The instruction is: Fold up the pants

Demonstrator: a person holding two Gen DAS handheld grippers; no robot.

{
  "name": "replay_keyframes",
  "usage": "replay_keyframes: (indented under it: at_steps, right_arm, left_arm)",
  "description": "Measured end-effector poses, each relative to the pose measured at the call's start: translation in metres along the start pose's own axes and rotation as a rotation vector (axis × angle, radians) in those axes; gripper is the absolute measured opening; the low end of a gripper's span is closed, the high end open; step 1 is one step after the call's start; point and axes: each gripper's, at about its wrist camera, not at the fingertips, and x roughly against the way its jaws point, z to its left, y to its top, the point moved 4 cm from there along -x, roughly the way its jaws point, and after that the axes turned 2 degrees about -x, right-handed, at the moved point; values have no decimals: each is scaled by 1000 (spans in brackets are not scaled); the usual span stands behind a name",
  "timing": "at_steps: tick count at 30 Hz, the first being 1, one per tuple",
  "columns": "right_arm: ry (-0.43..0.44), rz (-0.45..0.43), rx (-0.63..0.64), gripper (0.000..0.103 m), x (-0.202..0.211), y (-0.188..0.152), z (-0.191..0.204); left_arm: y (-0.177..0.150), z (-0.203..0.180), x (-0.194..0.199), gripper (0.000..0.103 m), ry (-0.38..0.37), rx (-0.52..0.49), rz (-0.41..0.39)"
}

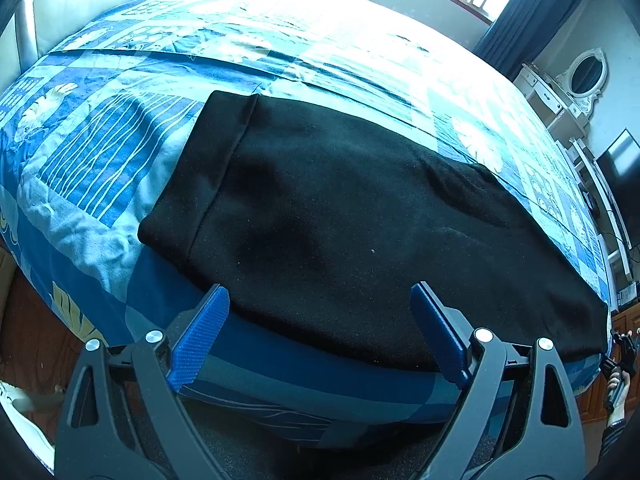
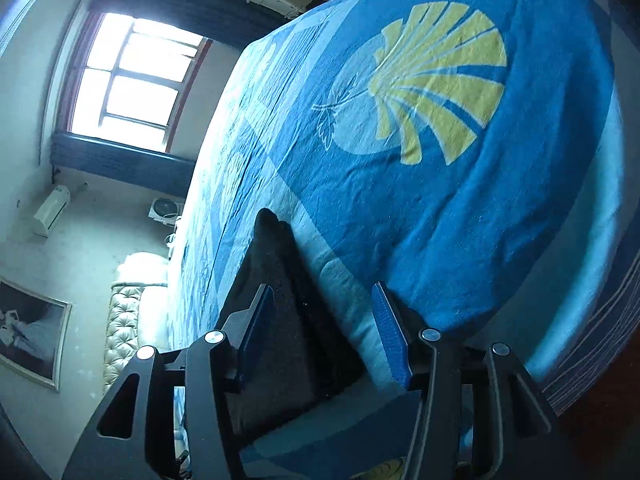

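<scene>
We see the black pants (image 1: pixel 340 216) lying flat on the bed (image 1: pixel 100 184), folded into a long dark band that runs from the left, where the waistband (image 1: pixel 196 168) sits, toward the far right edge. Our left tool (image 1: pixel 320 304) hovers at the near edge of the bed with its blue pads (image 1: pixel 200 336) spread wide apart, released and gripping nothing; the near hem of the pants lies just beyond and between the two fingers. At the far right of that view, the right tool (image 1: pixel 624 352) shows small at the end of the pants, next to the person's hand (image 1: pixel 618 396).

In the right wrist view, our right tool (image 2: pixel 320 312) is tilted along the bed and its blue pads (image 2: pixel 392 340) are also parted, nothing clamped. A dark end of the pants (image 2: pixel 276 280) lies between the fingers, closer to the left one; whether it touches that pad we cannot tell.

The bedcover is blue patchwork with a yellow fan-shaped leaf (image 2: pixel 436 80). A window (image 2: pixel 132 80) with dark curtains (image 1: pixel 532 8), a white dresser with an oval mirror (image 1: pixel 586 74) and a framed picture (image 2: pixel 28 340) surround the bed.
</scene>
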Motion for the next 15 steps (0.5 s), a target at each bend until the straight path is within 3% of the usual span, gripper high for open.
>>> replay_keyframes:
  at_steps: [2,7,9,10,11,15]
  right_arm:
    - [39,47,7,54,-11,-7,6]
    - [38,94,57,56,-29,-21,22]
    - [-10,88,105,53,-34,-29,31]
    - [-25,86,111,46,-37,-29,34]
    - [-37,89,107,31,-41,-32,35]
    - [-90,23,119,22,-45,-44,51]
  left_arm:
    - [2,-1,0,92,-6,7,0]
    - [1,-1,-4,92,-13,0,8]
    - [2,-2,-7,92,-10,-15,12]
    - [2,-2,-9,92,-7,-25,11]
    - [4,-2,-10,92,-3,-34,10]
    - [8,2,-13,92,-13,-21,9]
